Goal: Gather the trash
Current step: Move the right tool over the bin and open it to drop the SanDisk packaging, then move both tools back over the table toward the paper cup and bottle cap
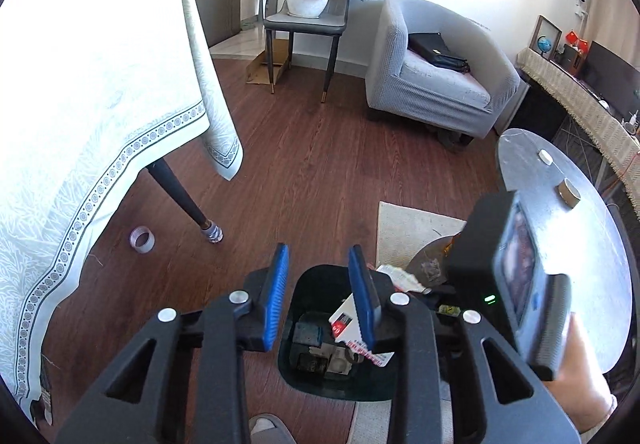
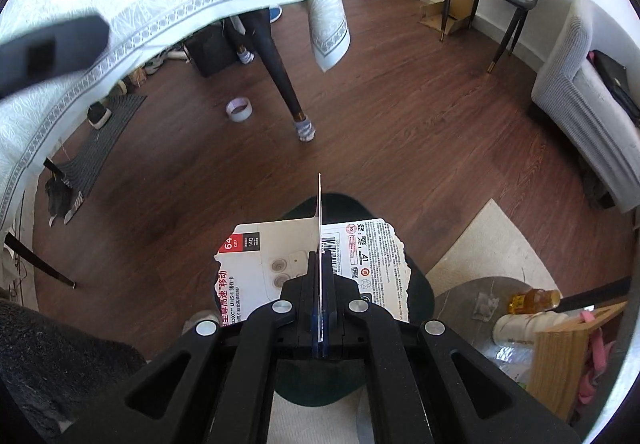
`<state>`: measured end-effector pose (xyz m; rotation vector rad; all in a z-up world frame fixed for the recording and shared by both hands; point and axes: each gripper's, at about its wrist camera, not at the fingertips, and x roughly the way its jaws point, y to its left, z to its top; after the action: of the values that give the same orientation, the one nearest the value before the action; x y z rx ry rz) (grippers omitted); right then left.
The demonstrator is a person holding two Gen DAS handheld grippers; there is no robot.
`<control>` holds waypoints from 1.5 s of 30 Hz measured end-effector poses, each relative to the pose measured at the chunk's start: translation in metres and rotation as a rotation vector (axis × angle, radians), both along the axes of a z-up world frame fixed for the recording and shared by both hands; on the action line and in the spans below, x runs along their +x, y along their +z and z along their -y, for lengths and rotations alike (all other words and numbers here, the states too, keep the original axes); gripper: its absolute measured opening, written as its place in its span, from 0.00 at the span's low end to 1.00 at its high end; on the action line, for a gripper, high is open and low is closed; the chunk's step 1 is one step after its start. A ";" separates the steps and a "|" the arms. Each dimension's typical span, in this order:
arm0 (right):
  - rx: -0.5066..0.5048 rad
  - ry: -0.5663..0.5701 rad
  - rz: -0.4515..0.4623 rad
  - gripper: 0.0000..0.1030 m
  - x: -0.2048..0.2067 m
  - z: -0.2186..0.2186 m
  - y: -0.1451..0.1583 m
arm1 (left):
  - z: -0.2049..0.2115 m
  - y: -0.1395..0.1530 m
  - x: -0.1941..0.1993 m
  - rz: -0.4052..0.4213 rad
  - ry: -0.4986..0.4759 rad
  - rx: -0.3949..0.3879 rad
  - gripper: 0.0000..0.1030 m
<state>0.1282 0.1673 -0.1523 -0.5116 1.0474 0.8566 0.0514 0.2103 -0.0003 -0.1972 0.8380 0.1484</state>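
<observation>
- Left gripper (image 1: 318, 296): I hold its blue ribbed pads parted on nothing, directly over the dark bin (image 1: 304, 296), which holds scraps.
- Right gripper (image 2: 320, 264): I keep it clenched on torn glossy card (image 2: 256, 264), edge-on and folded, directly above the bin; my nearer hand to drop.

Empty left tongs (image 1: 318, 286) above dark bin (image 1: 304, 372)

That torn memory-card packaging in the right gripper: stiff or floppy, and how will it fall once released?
The torn card packaging probably stays fairly stiff: it stands flat and unbent from the shut right gripper. It looks thin and light, so it may flutter rather than drop straight into the bin.
</observation>
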 end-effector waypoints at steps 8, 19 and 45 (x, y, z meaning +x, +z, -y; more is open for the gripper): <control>-0.091 -0.006 -0.066 0.01 -0.002 -0.001 -0.041 | 0.004 0.008 -0.001 0.023 -0.007 -0.026 0.28; -0.127 0.010 -0.096 0.42 -0.014 0.000 -0.056 | 0.012 0.013 -0.002 0.037 -0.016 -0.027 0.28; 0.192 -0.105 0.089 0.42 -0.009 0.100 0.093 | 0.058 0.045 -0.007 0.150 -0.085 -0.059 0.27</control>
<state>0.1196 0.0668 -0.0598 -0.3263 0.8924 0.8241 0.0447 0.1521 0.0447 -0.2252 0.7006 0.0287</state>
